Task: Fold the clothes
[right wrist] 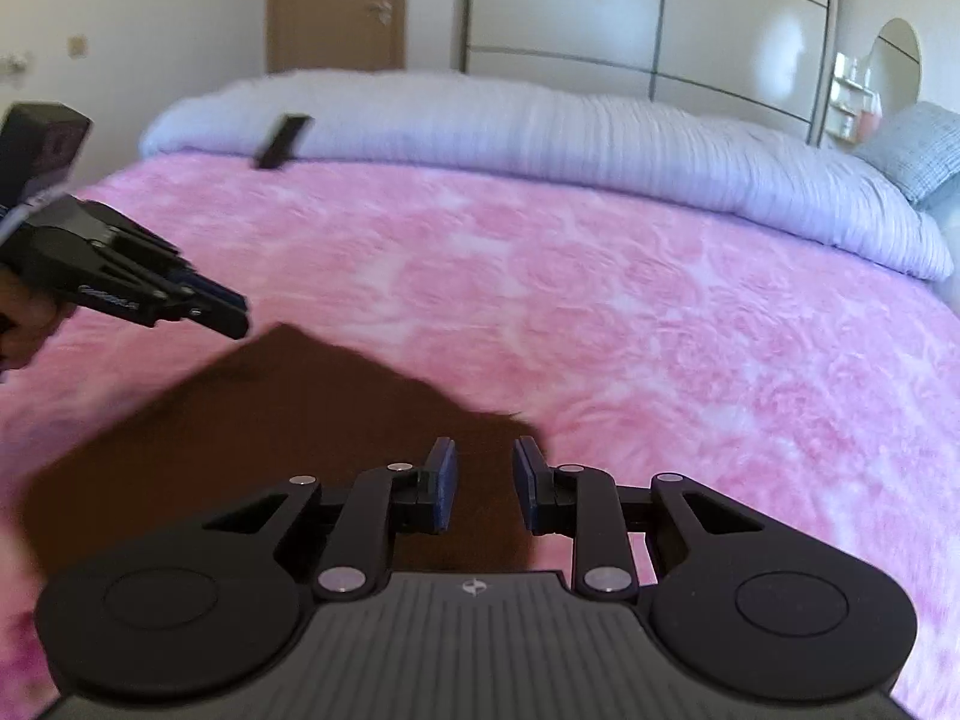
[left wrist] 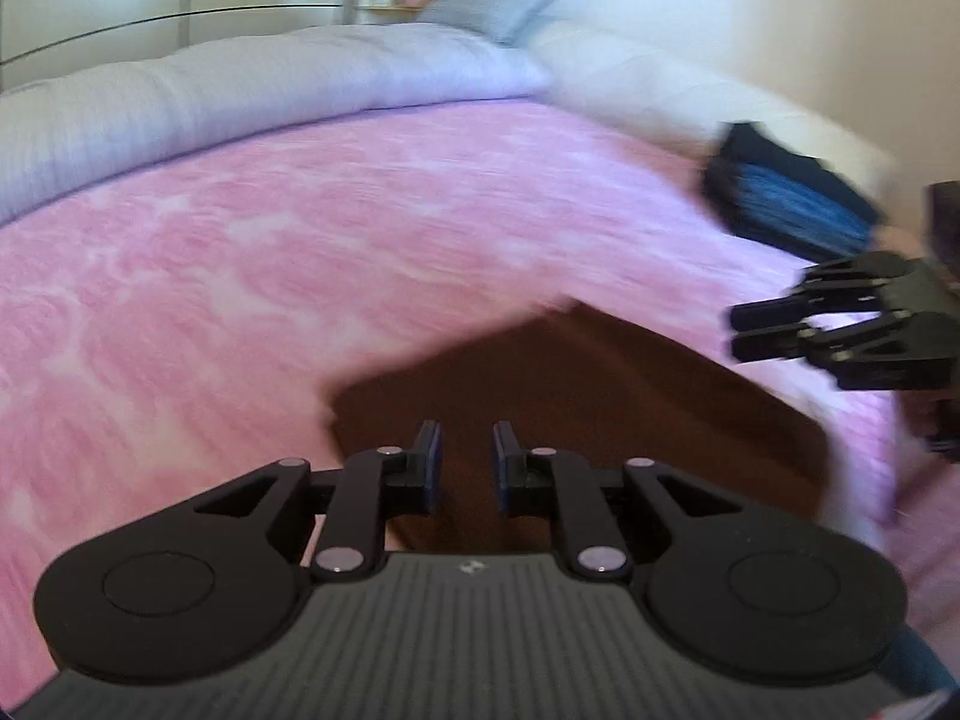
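Note:
A folded brown garment (left wrist: 576,396) lies flat on the pink bedspread (left wrist: 252,276) near the bed's front edge; it also shows in the right wrist view (right wrist: 252,432). My left gripper (left wrist: 467,468) is open and empty, hovering just above the brown garment's near part. My right gripper (right wrist: 485,483) is open and empty over the garment's right corner. In the left wrist view the right gripper (left wrist: 735,333) sits at the far right. In the right wrist view the left gripper (right wrist: 237,315) sits at the left, above the garment's far corner. The views are motion-blurred.
A stack of folded dark and blue clothes (left wrist: 786,204) lies at the bed's right side. A lilac duvet (right wrist: 540,132) runs along the far side, with a small black object (right wrist: 282,141) on it and a grey pillow (right wrist: 918,147). Wardrobe doors (right wrist: 648,12) stand behind.

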Tool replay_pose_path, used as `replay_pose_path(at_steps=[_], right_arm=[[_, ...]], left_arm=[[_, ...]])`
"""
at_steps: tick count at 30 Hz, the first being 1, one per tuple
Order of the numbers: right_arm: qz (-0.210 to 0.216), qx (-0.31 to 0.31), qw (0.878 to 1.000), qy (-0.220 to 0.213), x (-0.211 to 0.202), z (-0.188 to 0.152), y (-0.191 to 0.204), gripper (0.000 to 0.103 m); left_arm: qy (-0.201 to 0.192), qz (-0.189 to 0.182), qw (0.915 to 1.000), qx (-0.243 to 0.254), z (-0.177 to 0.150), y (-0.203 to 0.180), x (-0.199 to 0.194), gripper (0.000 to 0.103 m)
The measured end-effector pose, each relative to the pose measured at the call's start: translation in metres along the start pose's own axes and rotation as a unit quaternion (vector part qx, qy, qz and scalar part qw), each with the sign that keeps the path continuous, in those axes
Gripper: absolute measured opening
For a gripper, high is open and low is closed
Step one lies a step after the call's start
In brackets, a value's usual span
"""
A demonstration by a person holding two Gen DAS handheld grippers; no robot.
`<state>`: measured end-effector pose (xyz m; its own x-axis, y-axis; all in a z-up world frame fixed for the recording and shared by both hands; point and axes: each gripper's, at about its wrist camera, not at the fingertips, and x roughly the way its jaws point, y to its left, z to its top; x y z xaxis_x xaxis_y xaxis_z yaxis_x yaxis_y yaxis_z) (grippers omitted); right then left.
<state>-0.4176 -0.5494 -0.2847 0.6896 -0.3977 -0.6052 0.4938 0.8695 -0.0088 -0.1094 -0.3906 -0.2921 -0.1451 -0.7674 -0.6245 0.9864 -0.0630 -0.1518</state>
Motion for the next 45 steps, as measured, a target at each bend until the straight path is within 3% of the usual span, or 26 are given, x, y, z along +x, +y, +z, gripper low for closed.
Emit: replay_pose_path(at_steps=[3, 5, 6, 9, 12, 14, 17, 20, 21, 24, 26, 29, 32, 34, 35, 36, 37, 38, 42, 45], right_arm=[[0.026, 0.016, 1.000, -0.008, -0.040, -0.032, 0.030, 0.028], [0.027, 0.024, 0.999, 0.003, -0.053, -0.058, 0.046, 0.027], [0.026, 0.028, 0.999, 0.009, -0.059, -0.071, 0.053, 0.027], [0.019, 0.068, 0.997, 0.015, -0.064, -0.105, 0.052, 0.025], [0.006, 0.149, 0.989, -0.006, -0.086, -0.108, 0.044, 0.024], [-0.019, 0.197, 0.980, -0.018, -0.100, -0.112, 0.044, 0.031], [-0.021, 0.306, 0.951, -0.032, -0.111, -0.129, 0.042, 0.043], [-0.006, 0.408, 0.912, -0.048, -0.118, -0.148, 0.044, 0.060], [0.001, 0.433, 0.900, -0.051, -0.115, -0.151, 0.045, 0.061], [0.026, 0.488, 0.871, -0.056, -0.100, -0.153, 0.052, 0.061], [0.046, 0.507, 0.859, -0.065, -0.087, -0.146, 0.055, 0.061], [0.028, 0.540, 0.838, -0.077, -0.070, -0.140, 0.044, 0.061], [-0.004, 0.581, 0.808, -0.095, -0.066, -0.145, 0.026, 0.060], [-0.026, 0.608, 0.786, -0.107, -0.064, -0.150, 0.014, 0.053], [-0.027, 0.613, 0.782, -0.106, -0.061, -0.150, 0.011, 0.047], [-0.022, 0.613, 0.783, -0.101, -0.055, -0.149, 0.011, 0.042], [-0.022, 0.607, 0.788, -0.098, -0.053, -0.148, 0.011, 0.028], [-0.024, 0.599, 0.795, -0.096, -0.053, -0.146, 0.010, 0.025], [-0.026, 0.559, 0.823, -0.097, -0.065, -0.135, -0.008, 0.019], [-0.046, 0.517, 0.848, -0.107, -0.090, -0.121, -0.032, 0.017]], left_arm=[[0.023, -0.011, 0.9994, 0.023, -0.036, -0.031, -0.012, 0.016], [0.044, 0.005, 0.9986, 0.030, -0.059, -0.037, -0.003, 0.016], [0.033, -0.002, 0.9993, 0.018, -0.065, -0.034, -0.002, 0.016], [0.021, -0.005, 0.9992, -0.033, -0.061, -0.022, -0.008, 0.015], [0.013, 0.021, 0.9986, -0.046, -0.057, -0.020, -0.025, 0.016], [0.013, 0.022, 0.9971, -0.072, -0.062, -0.018, -0.035, 0.020], [0.015, -0.001, 0.9919, -0.126, -0.080, -0.015, -0.046, 0.038], [0.022, -0.028, 0.9851, -0.168, -0.090, -0.010, -0.045, 0.041], [0.028, -0.034, 0.9838, -0.174, -0.090, -0.010, -0.043, 0.041], [0.040, -0.041, 0.9822, -0.179, -0.089, -0.010, -0.037, 0.043], [0.047, -0.039, 0.9826, -0.175, -0.088, -0.012, -0.031, 0.045], [0.053, -0.039, 0.9811, -0.182, -0.086, -0.013, -0.023, 0.047], [0.056, -0.044, 0.9792, -0.190, -0.088, -0.012, -0.017, 0.048], [0.057, -0.049, 0.9772, -0.199, -0.090, -0.010, -0.012, 0.048], [0.058, -0.051, 0.9766, -0.201, -0.090, -0.009, -0.010, 0.045], [0.057, -0.049, 0.9774, -0.197, -0.089, -0.012, -0.010, 0.041], [0.057, -0.048, 0.9783, -0.194, -0.088, -0.015, -0.010, 0.039], [0.057, -0.047, 0.9790, -0.190, -0.087, -0.018, -0.012, 0.035], [0.056, -0.079, 0.9754, -0.198, -0.082, -0.039, -0.014, 0.031], [0.062, -0.120, 0.9719, -0.193, -0.079, -0.080, -0.002, 0.031]])
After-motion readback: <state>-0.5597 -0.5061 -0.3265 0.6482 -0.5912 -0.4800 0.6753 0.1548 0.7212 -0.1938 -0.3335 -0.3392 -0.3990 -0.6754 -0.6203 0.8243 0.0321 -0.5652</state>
